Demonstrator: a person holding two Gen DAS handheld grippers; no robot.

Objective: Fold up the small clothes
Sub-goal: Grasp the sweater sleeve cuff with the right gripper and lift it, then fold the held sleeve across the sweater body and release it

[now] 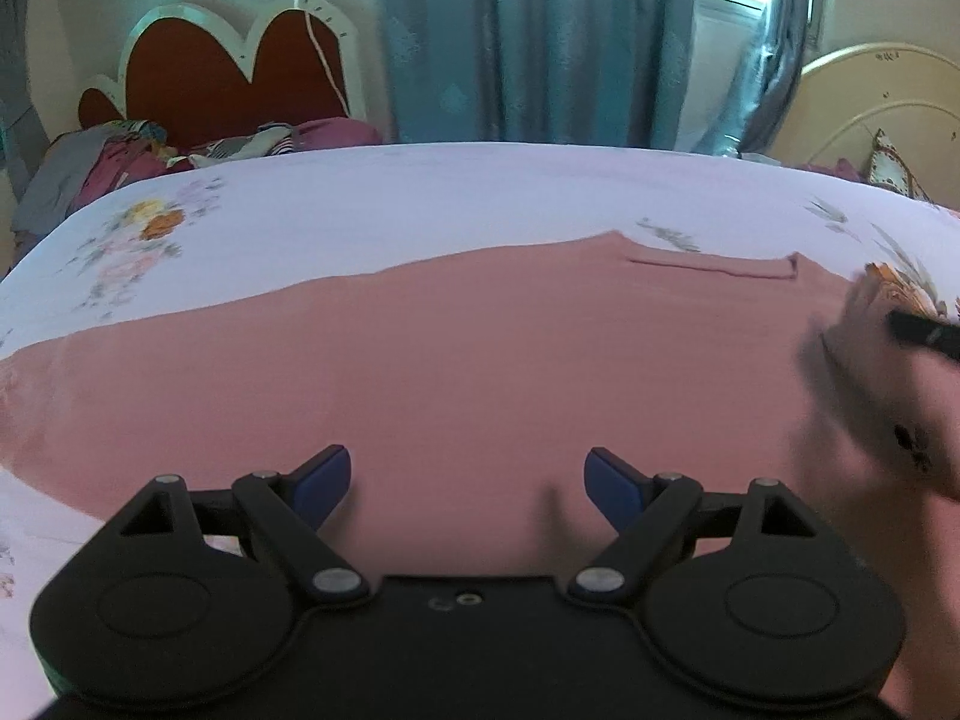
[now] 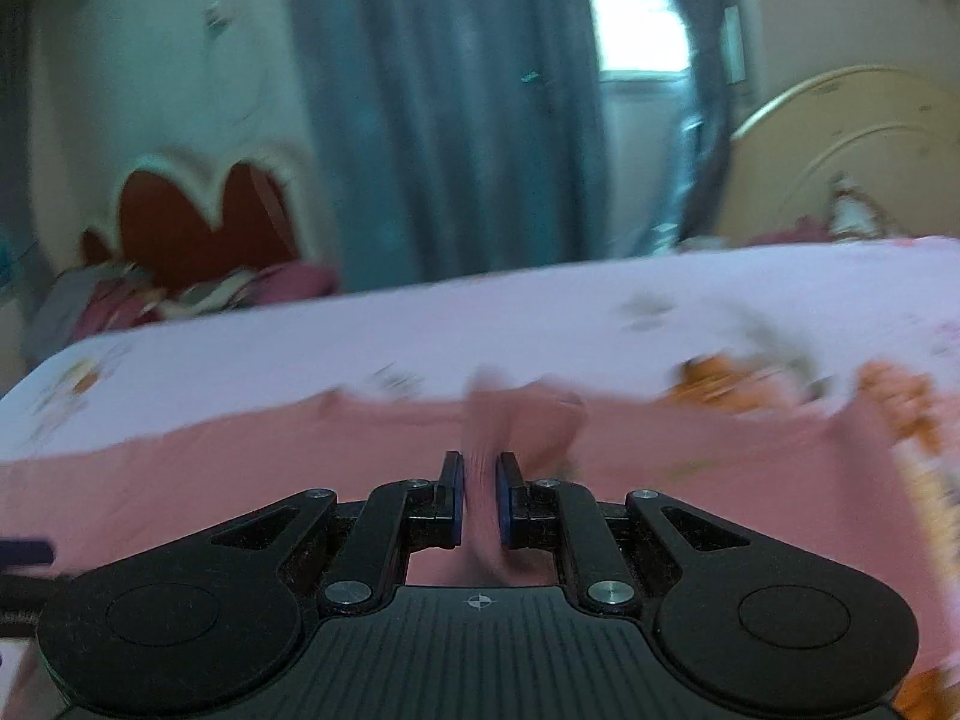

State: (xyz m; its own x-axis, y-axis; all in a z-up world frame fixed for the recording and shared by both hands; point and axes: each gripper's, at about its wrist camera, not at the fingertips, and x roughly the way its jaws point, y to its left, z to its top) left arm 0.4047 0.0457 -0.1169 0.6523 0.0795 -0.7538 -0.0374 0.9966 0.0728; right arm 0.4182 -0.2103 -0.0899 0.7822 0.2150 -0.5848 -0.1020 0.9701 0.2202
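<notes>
From the left wrist, the dusty-pink soft cotton garment (image 1: 456, 360) lies spread flat on the floral white bedsheet (image 1: 420, 192), ready for folding, while the left gripper (image 1: 468, 483) hovers over it with its 2 blue-padded fingers wide apart and empty. From the right wrist, the right gripper (image 2: 479, 498) is nearly closed, pinching what looks through the blur like a bunched edge of the garment (image 2: 180, 480), probably to carry it across as a fold.

A plain dusty-pink garment (image 1: 480, 360) lies on a pale lilac sheet (image 1: 420, 198) printed with orange and pink flowers, before teal curtains (image 1: 528, 42) and a red, white-edged headboard (image 1: 234, 72).
</notes>
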